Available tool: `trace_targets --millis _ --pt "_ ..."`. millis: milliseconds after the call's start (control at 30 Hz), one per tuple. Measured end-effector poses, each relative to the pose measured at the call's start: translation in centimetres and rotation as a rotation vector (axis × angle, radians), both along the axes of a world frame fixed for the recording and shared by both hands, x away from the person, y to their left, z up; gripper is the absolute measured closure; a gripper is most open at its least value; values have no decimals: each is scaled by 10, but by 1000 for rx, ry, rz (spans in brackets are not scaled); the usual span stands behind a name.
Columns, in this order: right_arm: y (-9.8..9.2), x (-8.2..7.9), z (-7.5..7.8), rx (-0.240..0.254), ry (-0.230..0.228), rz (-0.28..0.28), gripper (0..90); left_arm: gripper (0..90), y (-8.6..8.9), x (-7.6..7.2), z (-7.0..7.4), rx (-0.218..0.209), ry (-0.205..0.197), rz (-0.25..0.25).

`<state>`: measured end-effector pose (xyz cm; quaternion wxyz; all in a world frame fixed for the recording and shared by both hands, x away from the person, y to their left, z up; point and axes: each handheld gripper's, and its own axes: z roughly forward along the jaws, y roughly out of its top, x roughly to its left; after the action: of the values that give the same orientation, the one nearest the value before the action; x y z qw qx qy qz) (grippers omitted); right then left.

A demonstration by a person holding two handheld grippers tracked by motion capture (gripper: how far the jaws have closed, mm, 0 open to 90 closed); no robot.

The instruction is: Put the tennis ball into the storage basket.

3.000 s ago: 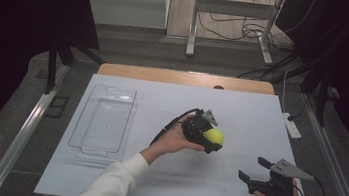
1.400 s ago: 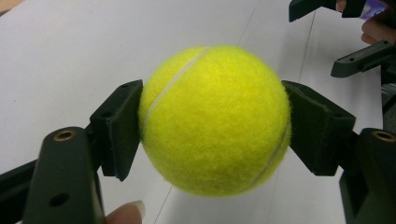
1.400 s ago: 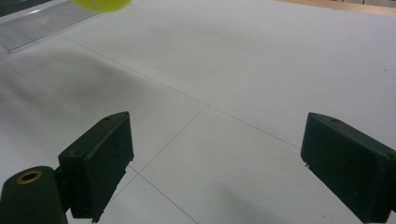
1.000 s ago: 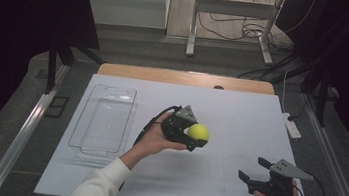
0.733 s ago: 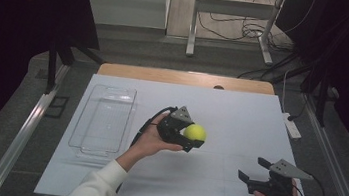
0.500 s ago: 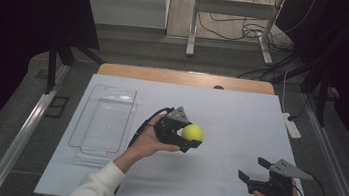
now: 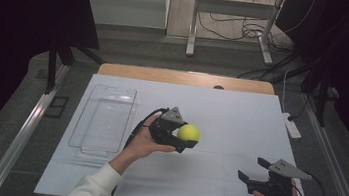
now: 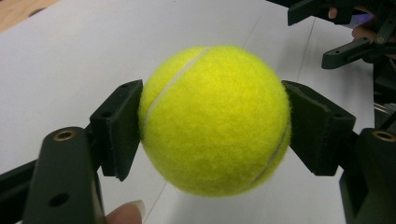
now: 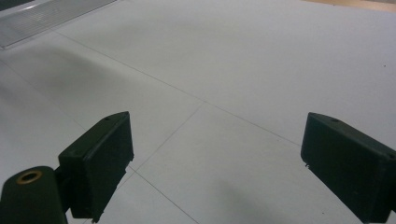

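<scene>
While clenched on the tennis ball (image 8: 215,119), left claw (image 7: 178,134) mid-carry above the white counter (image 7: 240,116). Right claw (image 7: 259,175) released, idle. Probably next: over to the clear tray (image 7: 88,139) on the left, then release.

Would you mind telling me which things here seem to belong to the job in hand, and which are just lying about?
Likely in the job:
- yellow felt tennis ball, clamped in the left gripper
- clear rectangular plastic tray on the white table, a plausible destination
- right gripper, jaws apart with nothing between them

Just lying about:
- white power strip at the table's right edge
- cables on the floor beyond
</scene>
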<state>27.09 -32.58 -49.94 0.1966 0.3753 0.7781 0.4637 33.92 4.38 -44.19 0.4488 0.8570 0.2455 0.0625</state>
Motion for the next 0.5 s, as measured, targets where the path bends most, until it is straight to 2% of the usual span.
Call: trace_targets --millis 267,500 --pt "-1 -1 0 8 1 -1 92 267 9 -3 7 -28 -28 22" --pt "0 -2 0 8 2 3 92 267 16 -4 12 -44 -38 29"
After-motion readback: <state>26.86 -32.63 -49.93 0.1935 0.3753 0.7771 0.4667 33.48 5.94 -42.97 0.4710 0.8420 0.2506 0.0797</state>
